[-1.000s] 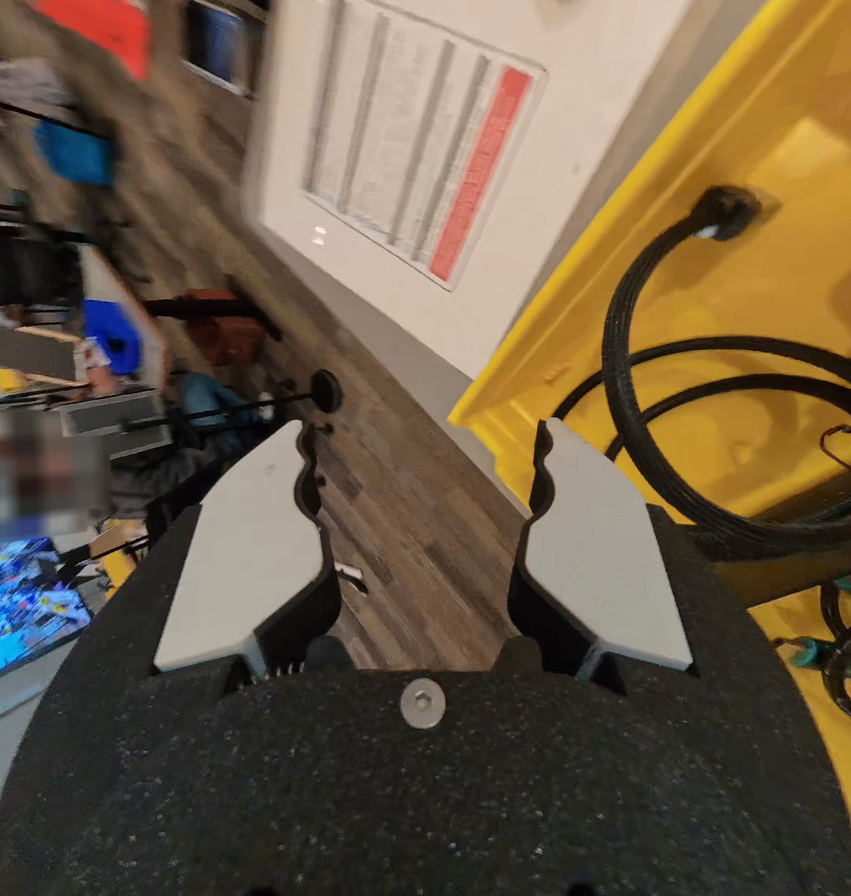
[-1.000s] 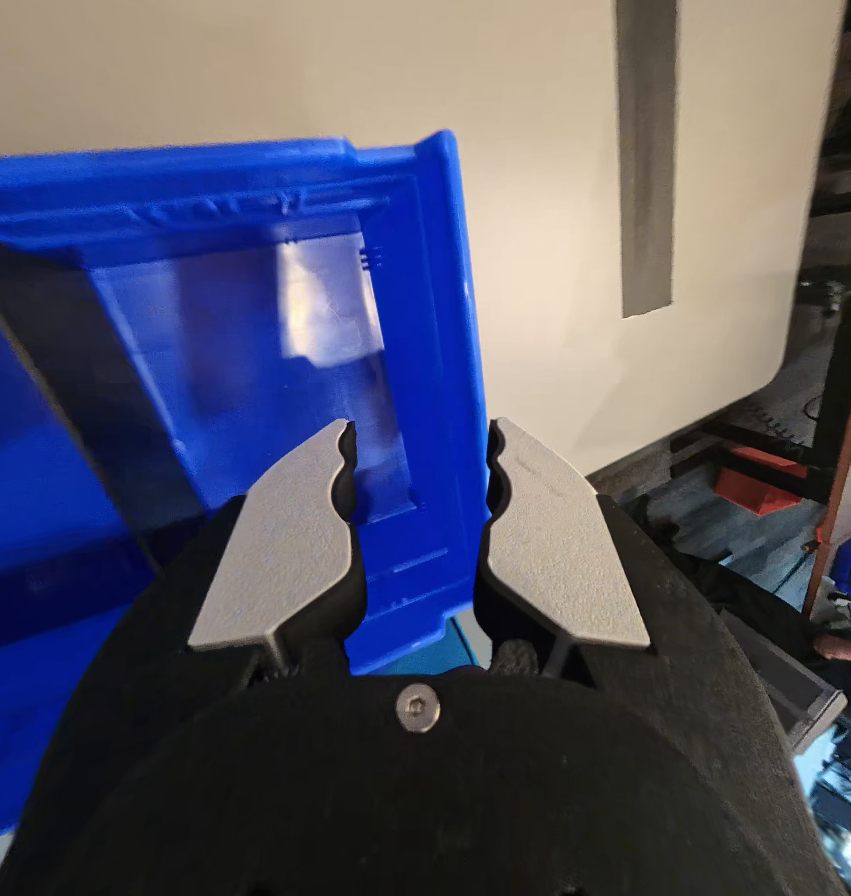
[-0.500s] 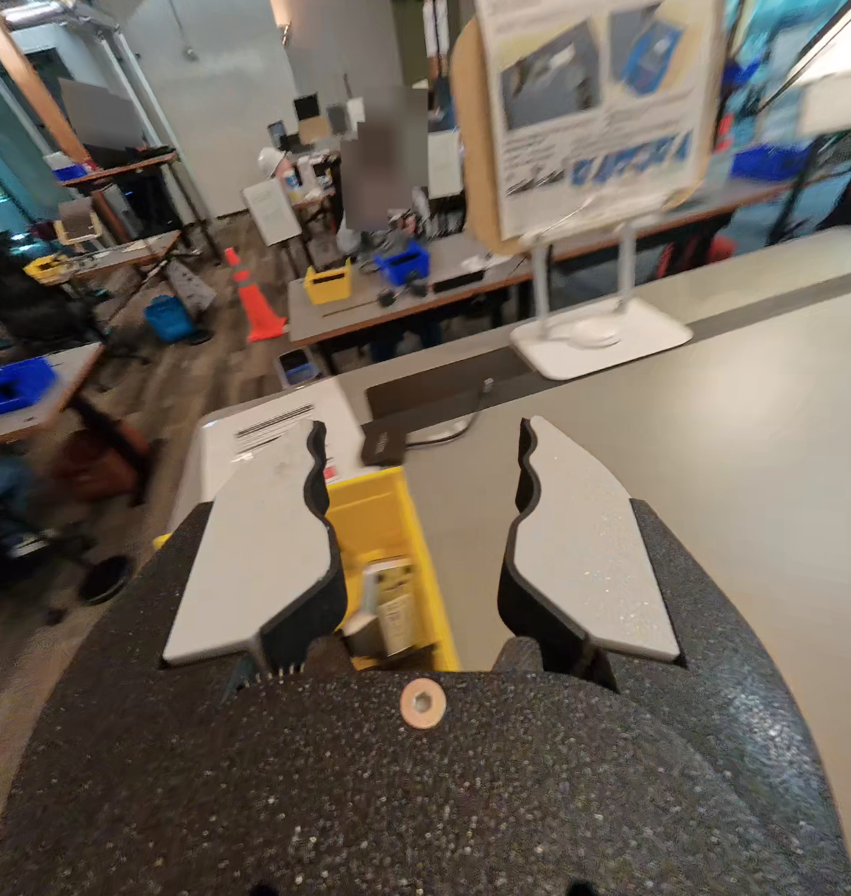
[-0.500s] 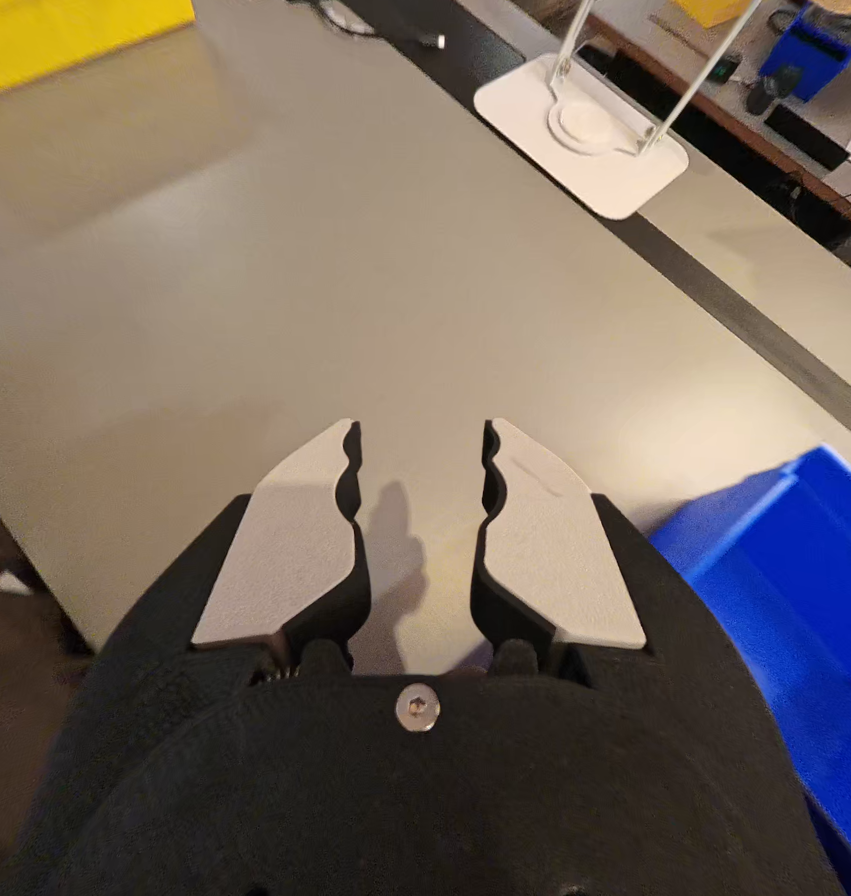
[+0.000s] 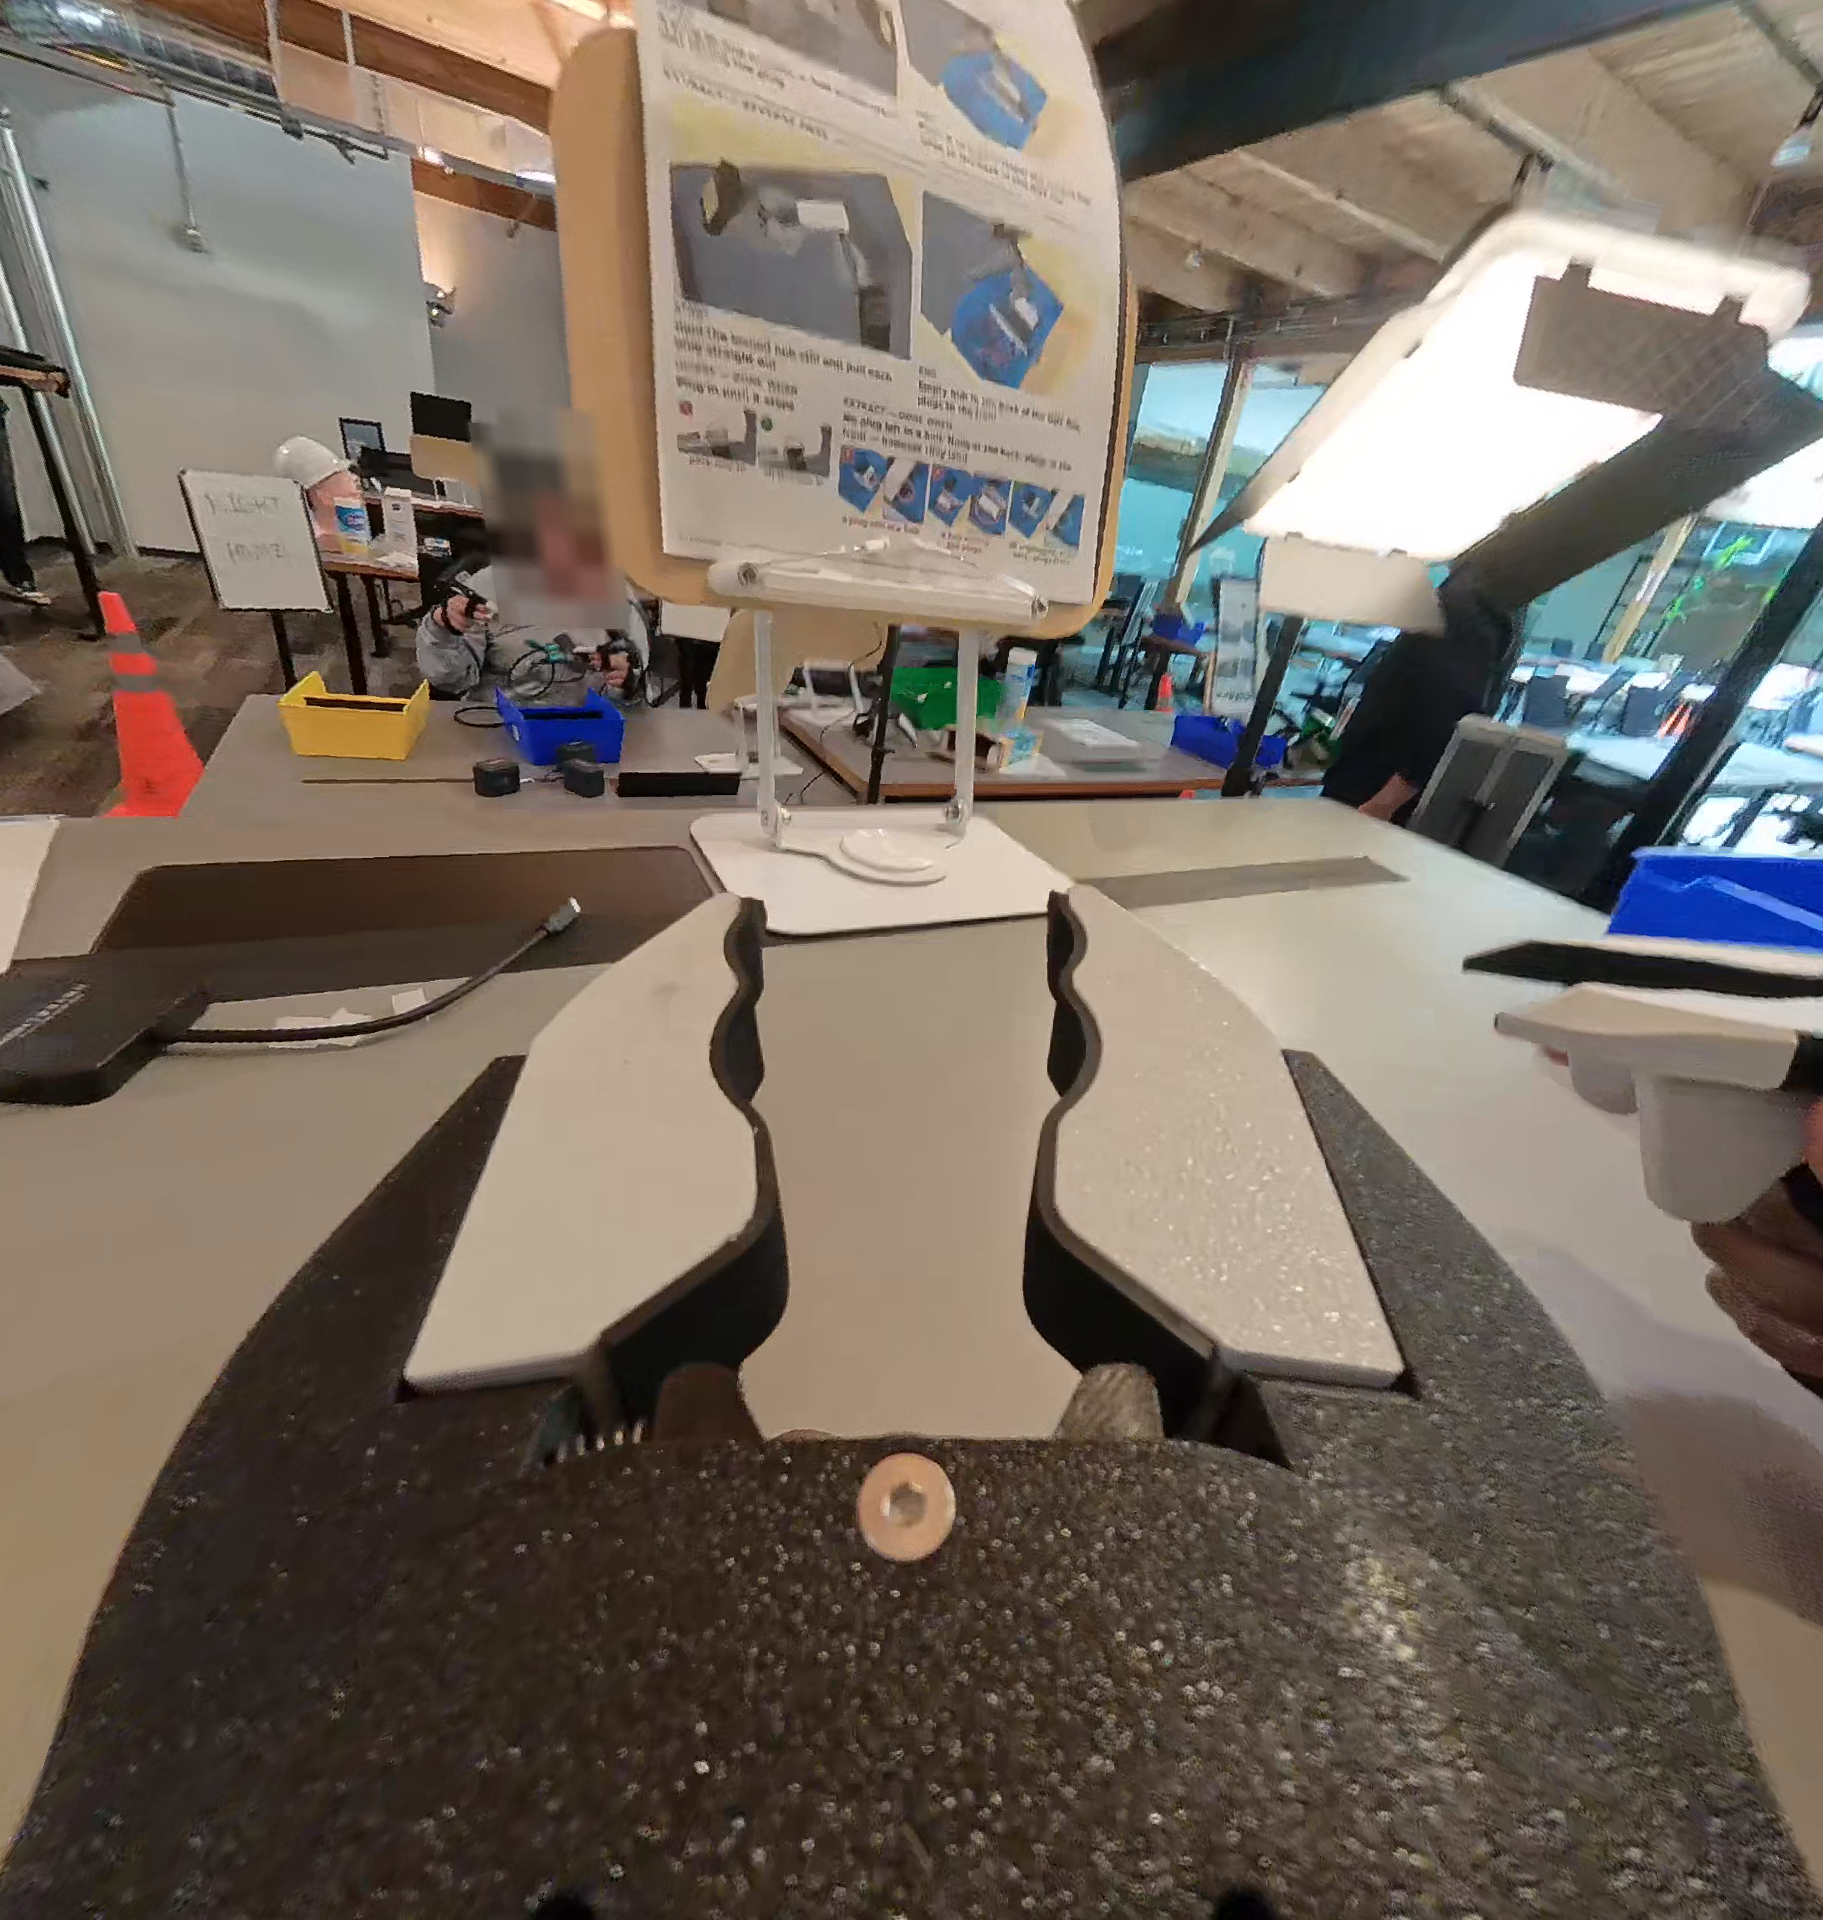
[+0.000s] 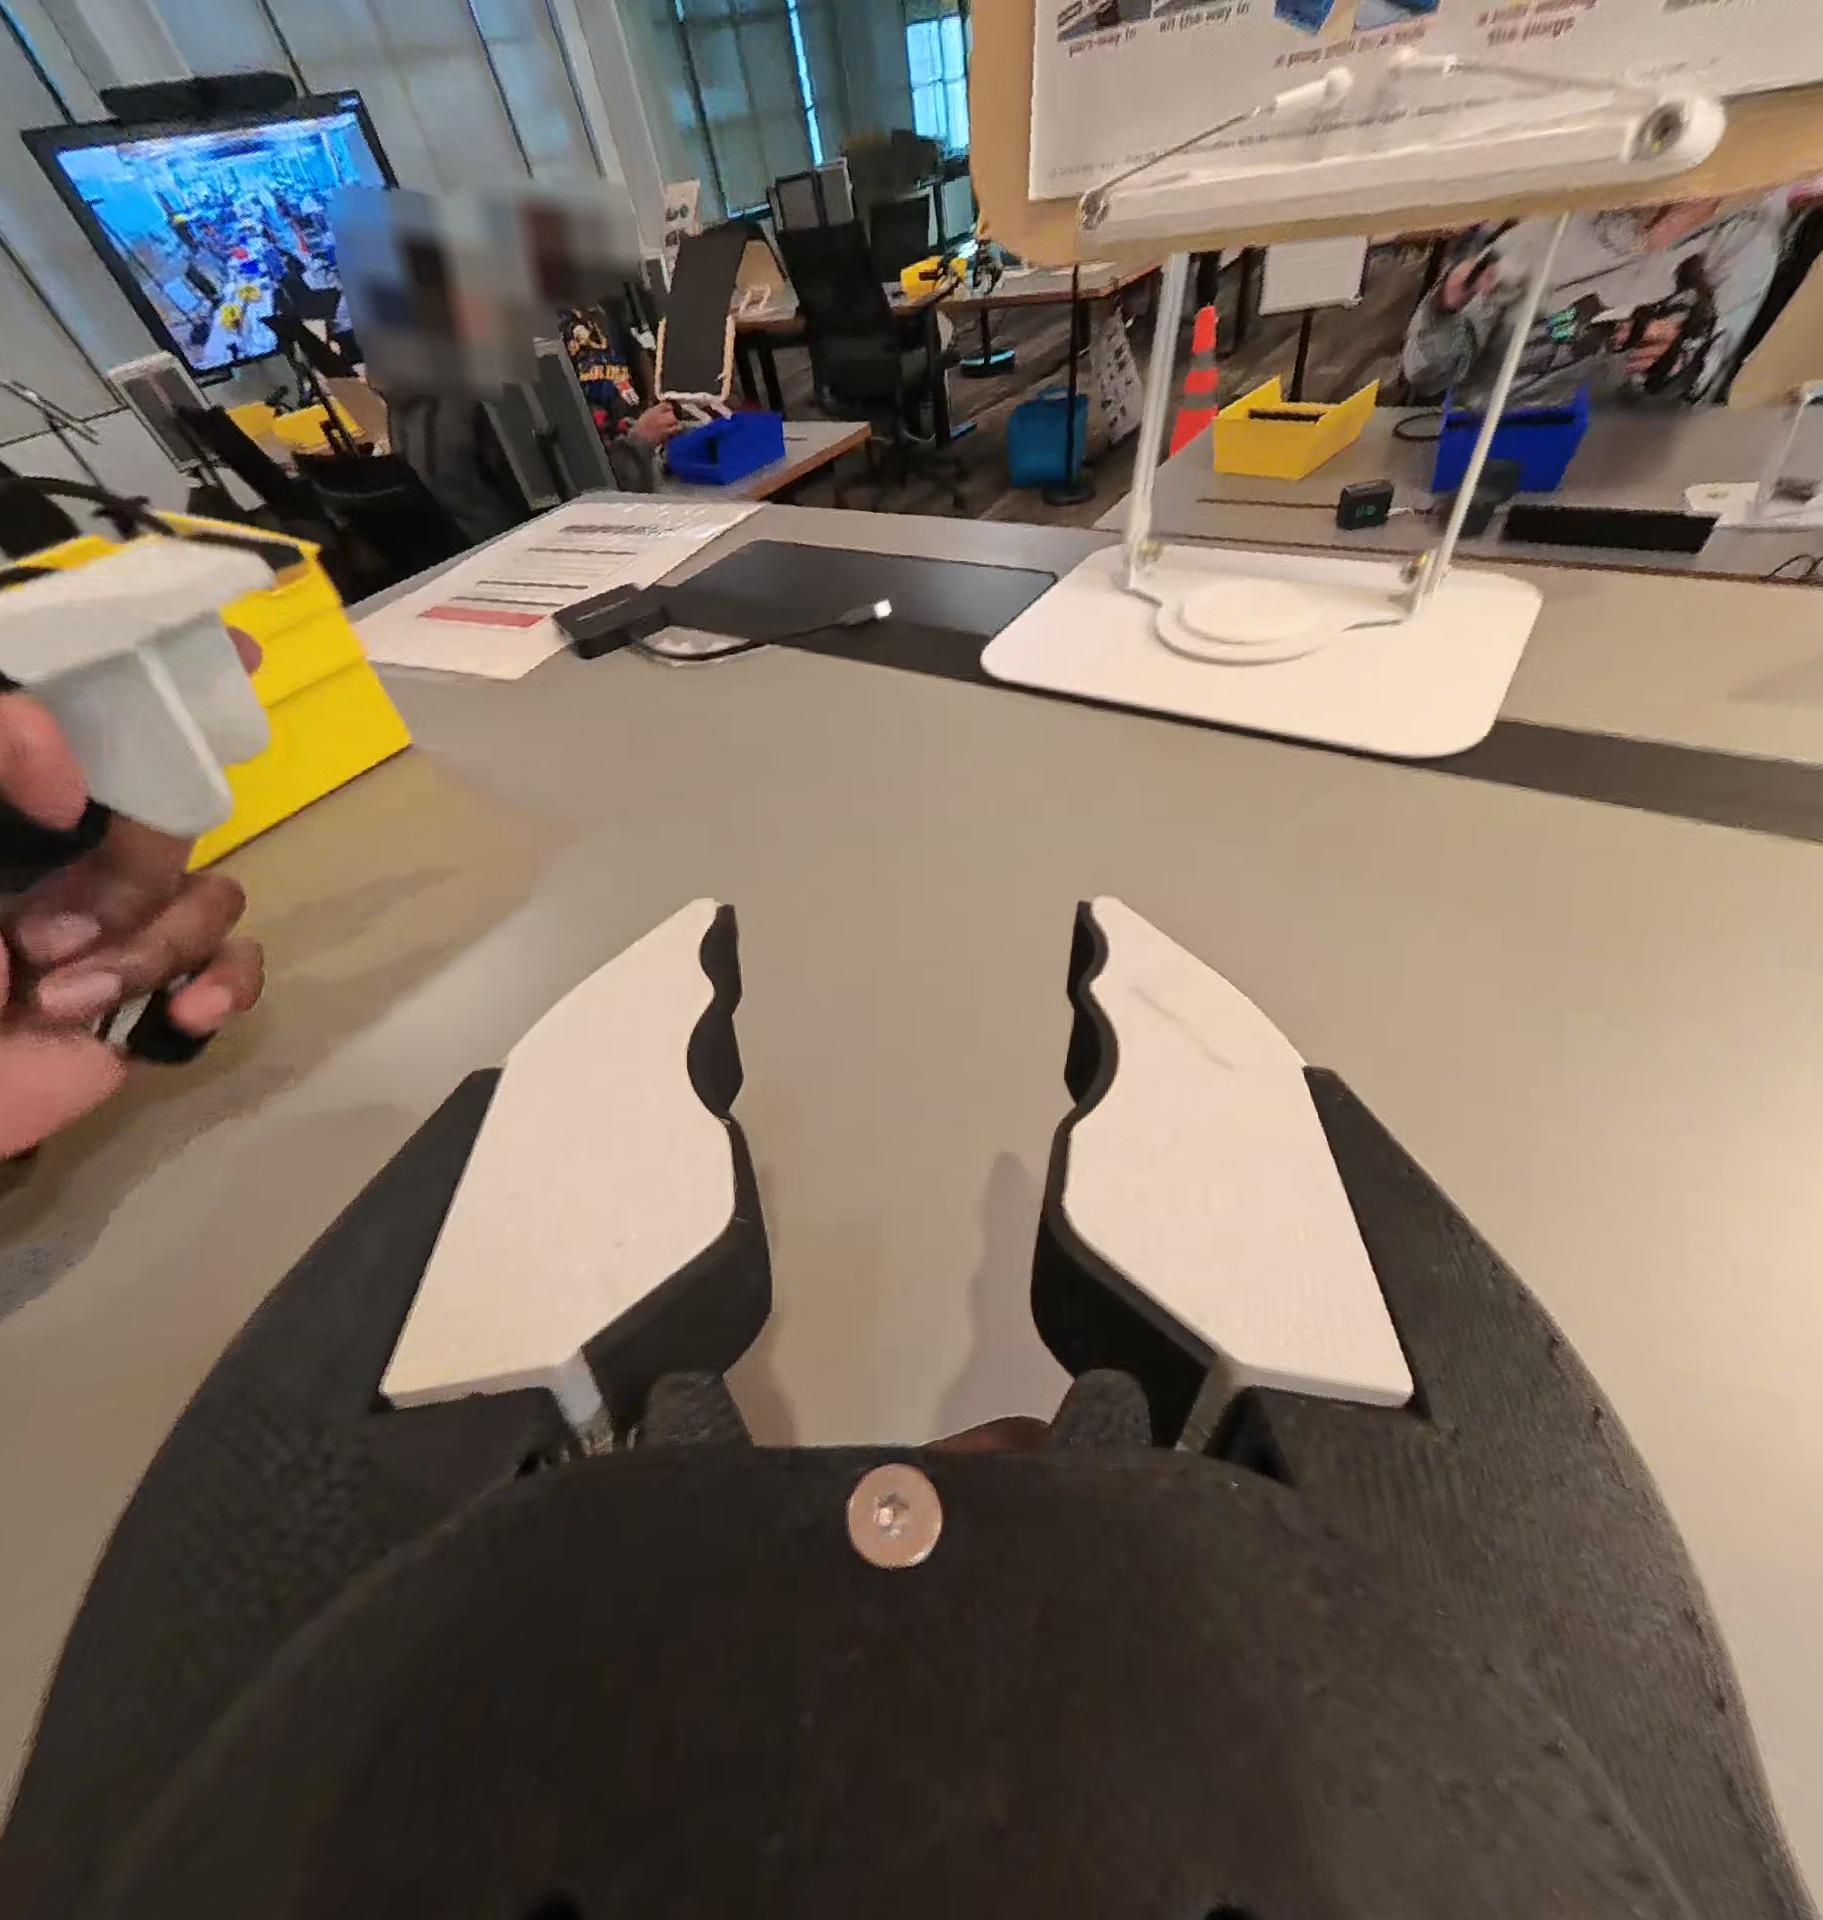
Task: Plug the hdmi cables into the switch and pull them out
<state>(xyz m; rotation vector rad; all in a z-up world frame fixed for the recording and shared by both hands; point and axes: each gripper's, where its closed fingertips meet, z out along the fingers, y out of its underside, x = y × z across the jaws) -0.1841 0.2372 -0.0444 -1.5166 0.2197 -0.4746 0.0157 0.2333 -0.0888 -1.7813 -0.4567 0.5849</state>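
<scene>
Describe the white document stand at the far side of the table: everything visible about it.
The stand has a flat white base plate with rounded corners and a raised round disc, resting on the grey table across a dark strip. Two thin uprights rise from hinge points to a white clip bar holding a printed sheet against a tan backboard. It stands upright; neither gripper touches it.

a grey table [image 5: 1302, 1039] fills the foreground. beyond it stand more grey tables [image 5: 263, 748] on a wood-look floor [image 5: 45, 727], an orange traffic cone [image 5: 143, 717] to their left, white walls [image 5: 263, 312] behind, windows [image 5: 1717, 623] to the right.
</scene>
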